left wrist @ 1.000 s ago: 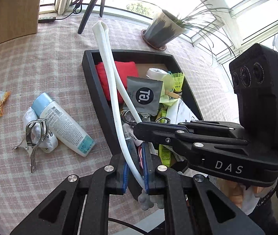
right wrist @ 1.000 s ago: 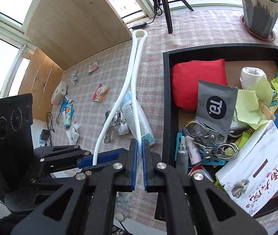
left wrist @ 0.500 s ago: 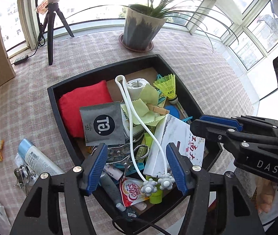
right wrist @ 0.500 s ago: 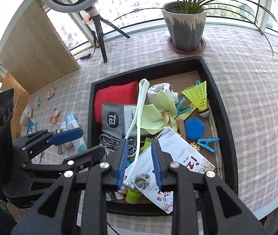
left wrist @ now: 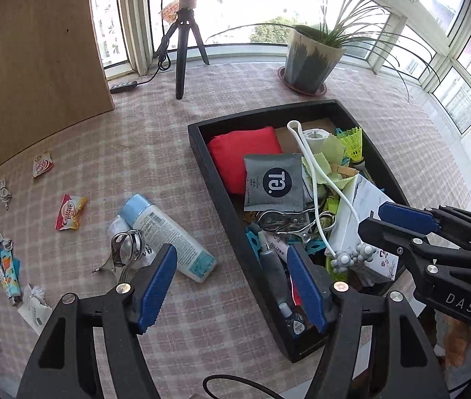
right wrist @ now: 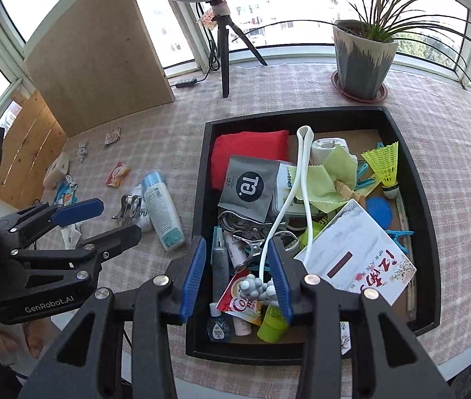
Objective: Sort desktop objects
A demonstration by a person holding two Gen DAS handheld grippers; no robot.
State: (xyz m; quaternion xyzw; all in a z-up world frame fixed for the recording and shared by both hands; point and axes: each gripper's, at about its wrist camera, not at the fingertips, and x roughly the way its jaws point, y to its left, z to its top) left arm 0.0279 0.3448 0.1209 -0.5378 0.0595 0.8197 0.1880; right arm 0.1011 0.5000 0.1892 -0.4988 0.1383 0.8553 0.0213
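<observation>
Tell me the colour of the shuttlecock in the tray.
Neon yellow-green skirt; the shuttlecock shows best in the right wrist view, by the black tray's far right side.

grey sachet [right wrist: 248,186] is showing "Te." upside down | right gripper [left wrist: 401,222] body is reading "DAS" | left gripper [right wrist: 99,219] body is reading "GenRobot.AI" | red-yellow packet [left wrist: 69,212] is bearing "Coffee mate", blurred | white box [right wrist: 358,252] is carrying red Chinese characters
</observation>
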